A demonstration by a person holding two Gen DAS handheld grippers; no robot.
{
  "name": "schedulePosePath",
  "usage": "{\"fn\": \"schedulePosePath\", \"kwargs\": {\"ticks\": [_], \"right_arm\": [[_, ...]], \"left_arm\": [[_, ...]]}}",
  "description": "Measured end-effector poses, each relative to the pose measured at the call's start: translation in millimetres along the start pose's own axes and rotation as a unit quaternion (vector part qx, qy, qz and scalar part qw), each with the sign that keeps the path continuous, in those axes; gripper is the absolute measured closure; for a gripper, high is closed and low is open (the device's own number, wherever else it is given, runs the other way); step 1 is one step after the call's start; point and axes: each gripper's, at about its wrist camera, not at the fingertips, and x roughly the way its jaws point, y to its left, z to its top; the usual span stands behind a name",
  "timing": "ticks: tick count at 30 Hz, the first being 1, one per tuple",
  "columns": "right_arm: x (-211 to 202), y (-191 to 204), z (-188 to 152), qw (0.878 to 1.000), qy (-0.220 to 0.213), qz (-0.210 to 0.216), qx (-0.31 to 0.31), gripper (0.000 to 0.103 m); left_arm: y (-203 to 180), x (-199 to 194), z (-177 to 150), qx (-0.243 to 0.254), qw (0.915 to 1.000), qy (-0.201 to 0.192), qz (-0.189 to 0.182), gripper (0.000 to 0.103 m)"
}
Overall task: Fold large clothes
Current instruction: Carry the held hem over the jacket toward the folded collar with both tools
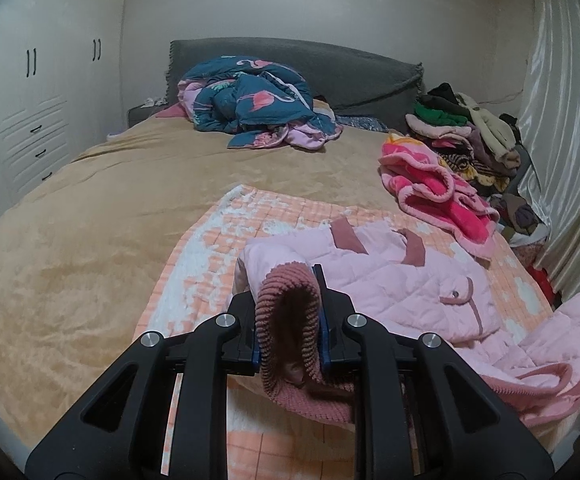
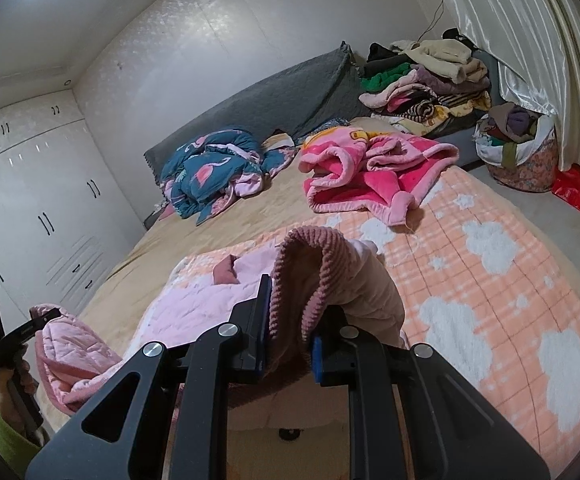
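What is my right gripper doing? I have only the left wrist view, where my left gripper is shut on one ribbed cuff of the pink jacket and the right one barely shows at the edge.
Observer: The right gripper is shut on the other ribbed cuff of the jacket.
Operator: How does the sleeve on my left side hang?
Observer: The left sleeve arches up off the bed to the left gripper.
Operator: What is the dark heap low by the curtain?
Observer: A floral basket stuffed with clothes, standing on the floor.
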Motion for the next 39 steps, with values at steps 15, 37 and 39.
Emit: {"fn": "schedulePosePath", "kwargs": {"ticks": [15, 37, 39], "right_arm": [[60, -8, 32, 1.000, 0.007, -0.015, -0.002, 0.088], [139, -14, 52, 0.998, 0.039, -0.058, -0.007, 0.088], [148, -15, 52, 0.997, 0.043, -0.064, -0.007, 0.088]], "left_arm": [[-1, 35, 18, 0.003, 0.9992, -0.019, 0.034, 0.090], [7, 90, 28, 0.009, 0.9986, -0.008, 0.051, 0.088], [8, 94, 28, 0.008, 0.9986, -0.006, 0.051, 0.087]]}}
